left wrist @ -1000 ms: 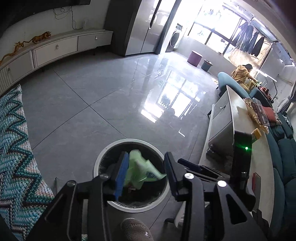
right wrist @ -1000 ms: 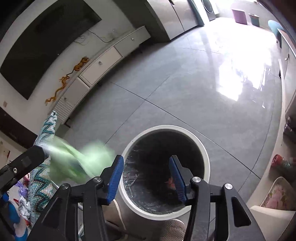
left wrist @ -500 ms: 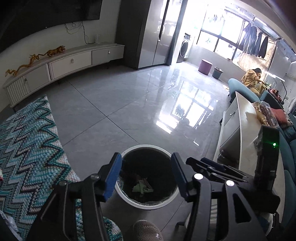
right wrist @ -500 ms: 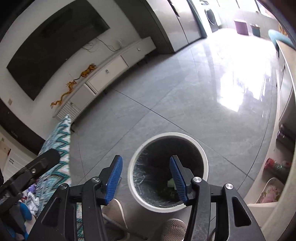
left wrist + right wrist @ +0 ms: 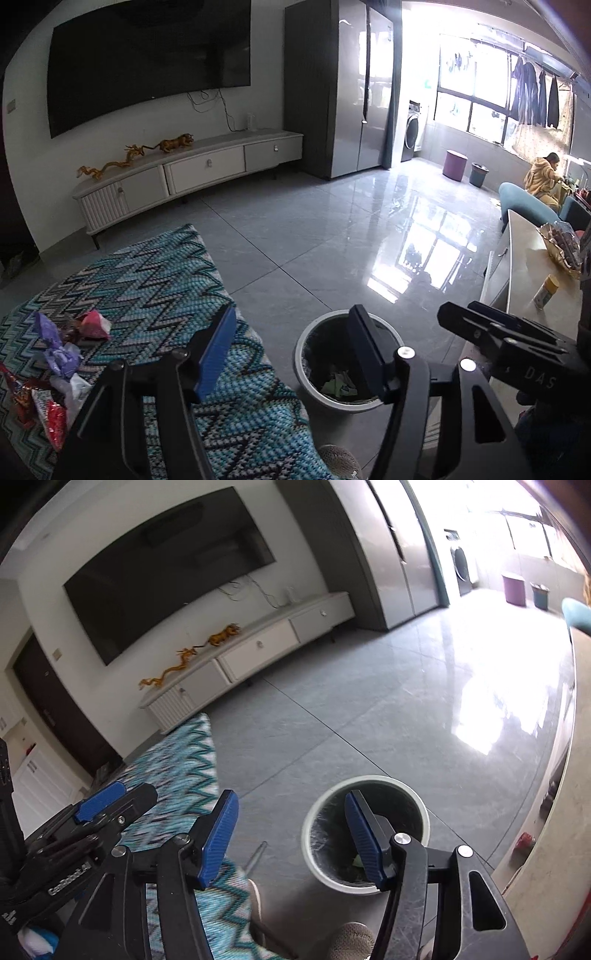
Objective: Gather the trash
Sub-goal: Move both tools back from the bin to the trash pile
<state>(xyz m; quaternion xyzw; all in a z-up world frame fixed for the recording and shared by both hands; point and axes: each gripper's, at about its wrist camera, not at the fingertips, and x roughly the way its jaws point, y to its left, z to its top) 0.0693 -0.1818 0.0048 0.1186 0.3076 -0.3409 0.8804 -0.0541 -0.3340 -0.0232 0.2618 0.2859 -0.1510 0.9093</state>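
A round white bin point(image 5: 317, 391) with a dark liner stands on the grey floor, with green and pale scraps point(image 5: 338, 382) at its bottom. In the right wrist view the same bin point(image 5: 312, 856) sits low at centre. My left gripper point(image 5: 291, 345) hangs above and back from the bin, its jaws opening, nothing between them. My right gripper point(image 5: 290, 836) is likewise raised, jaws opening and empty. Loose wrappers lie on the zigzag rug point(image 5: 155, 280): a purple one point(image 5: 55, 347), a pink one point(image 5: 94, 325) and red ones point(image 5: 55, 421).
A long white TV cabinet point(image 5: 192, 173) runs along the far wall under a black screen. A pale table point(image 5: 524, 273) with a yellow can stands at the right. A person sits far right by the window. A shoe point(image 5: 351, 941) shows below the bin.
The green wrapper left the left gripper's jaws and dropped into the bin. Both grippers then rose and pulled back, jaws widening, bringing the rug and its wrappers into view.
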